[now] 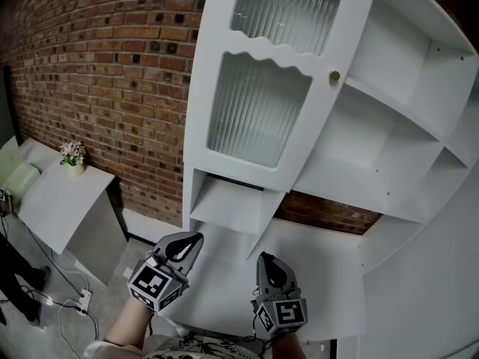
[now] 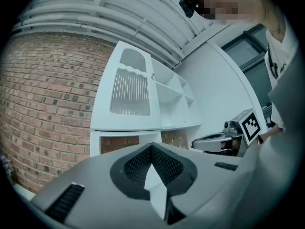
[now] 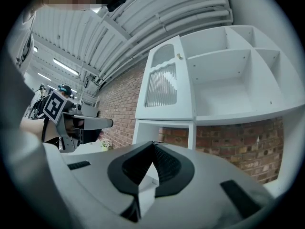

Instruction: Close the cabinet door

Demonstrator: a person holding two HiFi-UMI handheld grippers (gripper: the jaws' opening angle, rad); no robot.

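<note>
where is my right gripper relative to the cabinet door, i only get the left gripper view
Observer: In the head view the right gripper sits low, well below the door and clear of it.
Operator: are its jaws open
Observer: No, the right gripper view shows them together, nothing between.
Operator: anything off to my left
Observer: A small potted flower on a white table by the brick wall.

Staged room inside an industrial hall, bare brick wall (image 1: pixel 112 88), white cabinet (image 1: pixel 389 129), corrugated roof (image 3: pixel 95 37); strip lights (image 3: pixel 66 67)
</note>
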